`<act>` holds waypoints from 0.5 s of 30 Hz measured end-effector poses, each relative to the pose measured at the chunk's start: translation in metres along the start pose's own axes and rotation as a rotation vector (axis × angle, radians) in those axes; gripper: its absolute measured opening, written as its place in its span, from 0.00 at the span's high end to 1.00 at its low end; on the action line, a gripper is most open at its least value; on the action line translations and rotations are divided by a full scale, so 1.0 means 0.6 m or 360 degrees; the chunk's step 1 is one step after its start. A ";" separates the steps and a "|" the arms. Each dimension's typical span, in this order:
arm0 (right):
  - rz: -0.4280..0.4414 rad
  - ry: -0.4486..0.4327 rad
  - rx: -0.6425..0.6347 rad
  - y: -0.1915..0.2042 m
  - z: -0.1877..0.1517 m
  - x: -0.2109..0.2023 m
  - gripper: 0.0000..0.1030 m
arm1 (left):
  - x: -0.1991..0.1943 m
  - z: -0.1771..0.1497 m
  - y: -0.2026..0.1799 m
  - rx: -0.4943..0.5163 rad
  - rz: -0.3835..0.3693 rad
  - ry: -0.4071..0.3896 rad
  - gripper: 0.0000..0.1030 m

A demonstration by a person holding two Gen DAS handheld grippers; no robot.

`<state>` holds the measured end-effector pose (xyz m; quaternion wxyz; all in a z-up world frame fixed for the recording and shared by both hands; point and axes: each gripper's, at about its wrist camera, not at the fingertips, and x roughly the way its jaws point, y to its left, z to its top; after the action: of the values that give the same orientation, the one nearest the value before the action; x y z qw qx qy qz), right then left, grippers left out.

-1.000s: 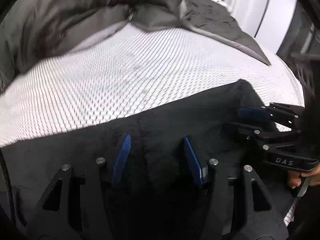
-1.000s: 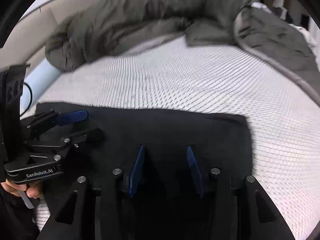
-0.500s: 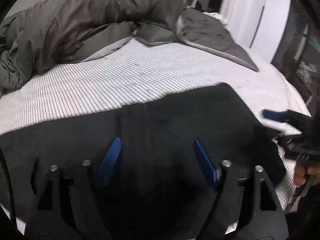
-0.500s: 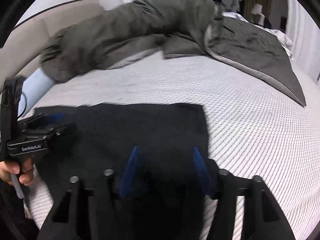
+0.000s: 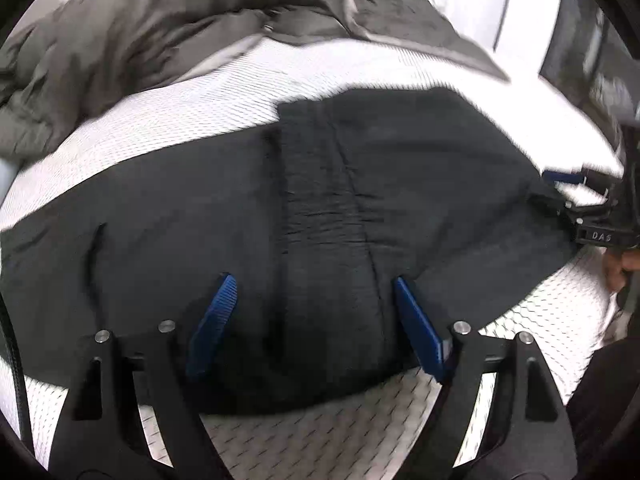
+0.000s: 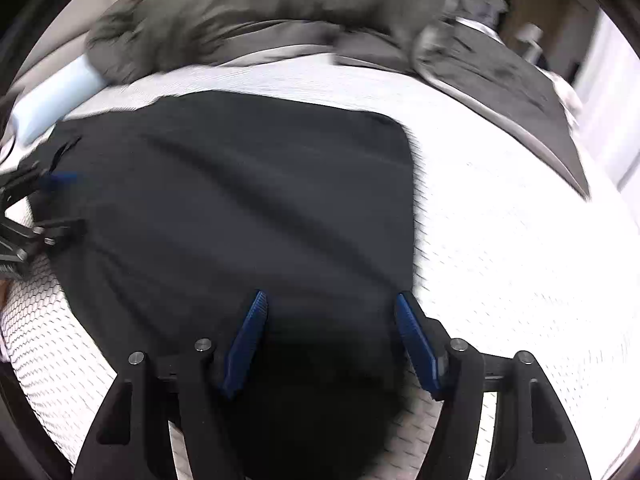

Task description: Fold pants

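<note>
Both grippers are angled down at the bed, side by side, each hovering over the near edge of the black pants (image 5: 320, 208). The pants lie folded flat on the white mattress (image 5: 360, 432), filling the middle of both views. Left gripper (image 5: 312, 312): blue pads spread and still widening, fabric below them but nothing pinched, so it's released. Right gripper (image 6: 330, 332): same deal, jaws opening, the pants edge sits under the gap but the pads aren't pressing on it. The left view catches the right gripper at 3 o'clock with a bit of the person's hand (image 5: 616, 270) under it, plus a seam (image 5: 352, 184) and wrinkles in the pants. The right view shows the other gripper at 9 o'clock, the pants' right edge, and the grey duvet (image 6: 260, 12) across 12 o'clock.
</note>
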<state>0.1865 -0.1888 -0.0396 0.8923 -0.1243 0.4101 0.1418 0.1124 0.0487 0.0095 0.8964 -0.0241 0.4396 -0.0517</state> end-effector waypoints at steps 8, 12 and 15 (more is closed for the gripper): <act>0.0209 -0.0255 0.0156 -0.008 0.012 -0.065 0.12 | -0.146 -0.070 0.152 -0.0549 0.0135 -0.0307 0.17; 0.0301 -0.0246 0.0219 -0.009 0.020 -0.061 0.11 | -0.160 -0.131 0.255 -0.0972 0.0220 -0.0282 0.17; 0.0328 -0.0254 0.0238 -0.009 0.024 -0.064 0.11 | -0.137 -0.173 0.326 -0.1322 0.0143 -0.0213 0.27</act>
<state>0.1745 -0.1948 -0.0007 0.9096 -0.0030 0.3578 0.2110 -0.0055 0.2525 -0.0070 0.8385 -0.3675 0.3644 0.1706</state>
